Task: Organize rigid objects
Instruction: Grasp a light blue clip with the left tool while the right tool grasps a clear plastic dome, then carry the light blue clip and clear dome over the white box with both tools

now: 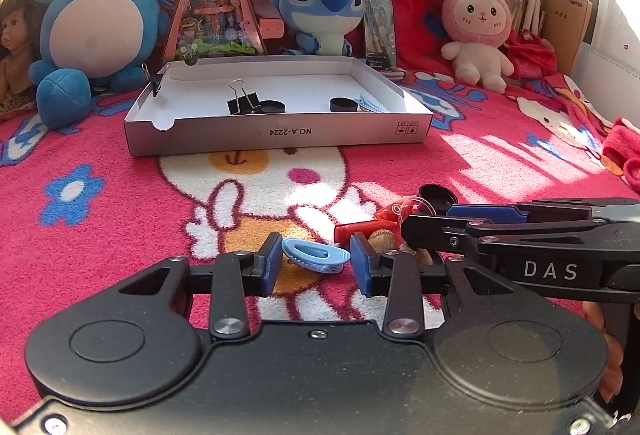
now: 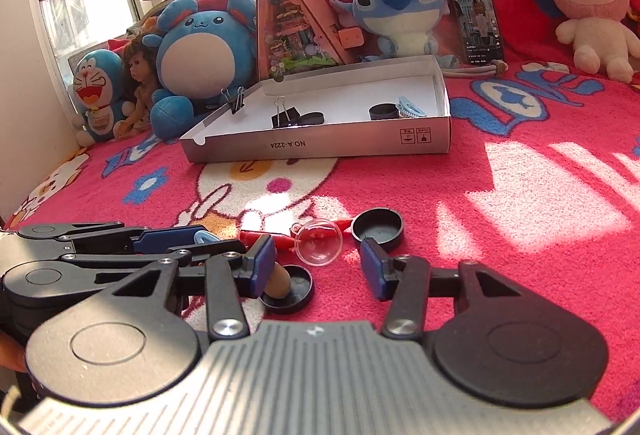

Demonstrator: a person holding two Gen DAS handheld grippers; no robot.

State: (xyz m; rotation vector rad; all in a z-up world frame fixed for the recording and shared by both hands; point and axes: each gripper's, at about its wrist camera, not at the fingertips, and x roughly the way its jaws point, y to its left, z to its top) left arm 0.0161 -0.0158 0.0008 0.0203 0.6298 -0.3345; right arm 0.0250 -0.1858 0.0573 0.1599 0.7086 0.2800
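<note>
A light blue hair clip [image 1: 316, 255] lies on the red blanket between the blue pads of my left gripper [image 1: 317, 262], and both pads touch its ends. My right gripper [image 2: 319, 267] hovers just right of it with its jaws apart. Its left pad [image 2: 264, 263] rests beside a brown cork-like piece [image 2: 278, 280] that stands in a black cap [image 2: 290, 291]; its right pad is free. Just beyond its tips lie a clear glass ball [image 2: 319, 244], a second black cap [image 2: 378, 229] and red plastic pieces [image 2: 272, 237]. The white box [image 1: 280, 133] stands farther back.
The box holds a black binder clip [image 1: 242, 103], two black caps [image 1: 343, 104] and another blue hair clip [image 1: 372, 103]; a small binder clip [image 1: 154, 83] grips its left rim. Plush toys [image 1: 96, 27], a doll and a triangular display case [image 1: 214, 3] line the back.
</note>
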